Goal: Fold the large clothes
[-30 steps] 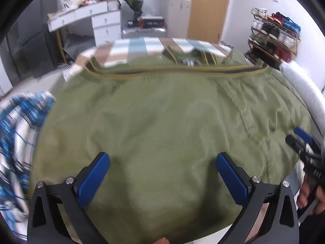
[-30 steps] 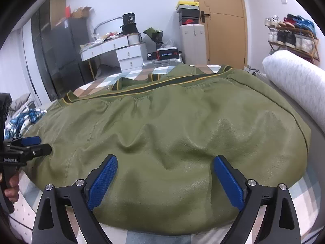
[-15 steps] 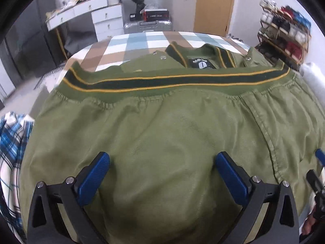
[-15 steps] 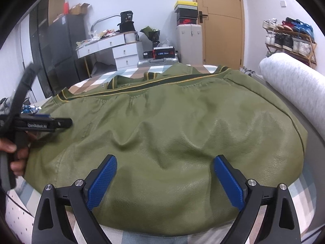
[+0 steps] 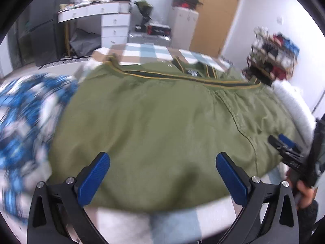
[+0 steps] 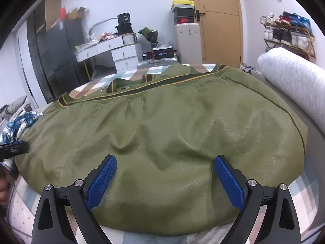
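Two grippers, both empty right now, hovering over the near edge of the bed (image 6: pixel 308 195). Going left to right: the blue plaid shirt (image 5: pixel 22 109) is bunched up at the far left, and it's a smear in my left view because that hand is swinging. Half a second ago my left gripper (image 5: pixel 162 178) was up higher looking down at the collar; now it has dropped back to the near hem, jaws wide apart with nothing between the blue pads. That tells me the last fold is laid and I'm lining up for the next grab rather than carrying cloth.

Middle of everything is the green jacket (image 6: pixel 172 142), lying across the checked cover, already doubled so the striped rib hem (image 6: pixel 142 88) runs along the far side over the collar. It's puffy, kind of shiny like faux leather, with a crease or two near the centre. Probably springy, so folds may want to pop back.

My right gripper (image 6: pixel 164 180) has barely shifted, also spread open above the near edge. Far right there's the white bolster (image 6: pixel 292 75) beside the jacket.
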`<state>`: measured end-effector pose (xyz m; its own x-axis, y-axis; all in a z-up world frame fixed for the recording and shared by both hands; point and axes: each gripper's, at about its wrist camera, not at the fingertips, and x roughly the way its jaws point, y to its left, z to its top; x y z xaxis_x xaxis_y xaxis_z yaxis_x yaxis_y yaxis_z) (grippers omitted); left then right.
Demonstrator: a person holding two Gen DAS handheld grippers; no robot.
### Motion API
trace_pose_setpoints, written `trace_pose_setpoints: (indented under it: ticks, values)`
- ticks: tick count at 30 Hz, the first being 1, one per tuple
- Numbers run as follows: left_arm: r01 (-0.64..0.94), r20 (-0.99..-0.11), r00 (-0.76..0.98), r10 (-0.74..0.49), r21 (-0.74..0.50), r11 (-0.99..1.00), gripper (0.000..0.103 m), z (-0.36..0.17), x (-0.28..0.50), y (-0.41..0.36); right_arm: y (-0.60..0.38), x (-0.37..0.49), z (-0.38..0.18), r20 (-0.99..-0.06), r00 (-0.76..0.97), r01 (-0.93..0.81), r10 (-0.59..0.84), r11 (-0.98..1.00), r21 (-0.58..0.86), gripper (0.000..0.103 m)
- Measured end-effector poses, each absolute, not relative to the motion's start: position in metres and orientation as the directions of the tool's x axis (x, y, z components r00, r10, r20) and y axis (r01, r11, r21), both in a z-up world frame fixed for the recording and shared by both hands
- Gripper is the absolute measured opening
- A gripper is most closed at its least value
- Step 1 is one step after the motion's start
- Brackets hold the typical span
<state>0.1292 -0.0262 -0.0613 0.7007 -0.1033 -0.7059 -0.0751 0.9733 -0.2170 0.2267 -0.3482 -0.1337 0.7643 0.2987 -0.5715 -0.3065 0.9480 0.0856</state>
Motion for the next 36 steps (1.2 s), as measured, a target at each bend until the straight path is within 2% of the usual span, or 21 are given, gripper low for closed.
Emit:
trace_pose_setpoints:
  ticks: [3,6,11,15,17,21,24,29,32,36]
  values:
    - [-0.206,-0.653,0.757,-0.032,-0.284,0.937,0.102,-0.062,0.091,-0.010,-0.344,0.226,-0.134,-0.576,0.768,-0.303,0.279,0.951,0.056,0.099]
    - [-0.248,-0.632,0.775,-0.016,-0.326,0.912,0.102,-0.069,0.067,-0.003,-0.344,0.226,-0.134,-0.580,0.766,-0.303,0.278,0.951,0.057,0.100]
    - [-0.251,-0.648,0.759,-0.064,-0.383,0.889,0.102,-0.081,0.073,0.001,-0.349,0.224,-0.130,-0.553,0.750,-0.342,0.363,0.928,0.146,0.099]
    - [-0.240,-0.631,0.763,-0.139,-0.476,0.846,0.101,-0.085,0.091,0.009,-0.352,0.223,-0.127,-0.531,0.739,-0.366,0.415,0.909,0.200,0.099]
    - [-0.240,-0.622,0.754,-0.211,-0.560,0.793,0.097,-0.091,0.101,0.017,-0.354,0.223,-0.126,-0.527,0.737,-0.363,0.423,0.906,0.220,0.099]
    - [-0.267,-0.583,0.754,-0.304,-0.694,0.669,0.096,-0.104,0.112,0.033,-0.354,0.225,-0.126,-0.526,0.732,-0.364,0.433,0.901,0.236,0.099]
    - [-0.292,-0.573,0.764,-0.295,-0.716,0.635,0.096,-0.102,0.118,0.033,-0.351,0.225,-0.127,-0.533,0.728,-0.369,0.430,0.902,0.224,0.099]
    - [-0.318,-0.637,0.720,-0.276,-0.656,0.684,0.095,-0.097,0.114,0.016,-0.343,0.221,-0.128,-0.538,0.727,-0.386,0.425,0.902,0.192,0.099]
    - [-0.282,-0.599,0.698,-0.394,-0.735,0.617,0.095,-0.103,0.100,0.010,-0.341,0.220,-0.128,-0.539,0.728,-0.387,0.424,0.903,0.186,0.099]
    - [-0.228,-0.487,0.701,-0.520,-0.845,0.484,0.095,-0.115,0.097,0.007,-0.340,0.221,-0.130,-0.544,0.727,-0.385,0.420,0.904,0.184,0.099]
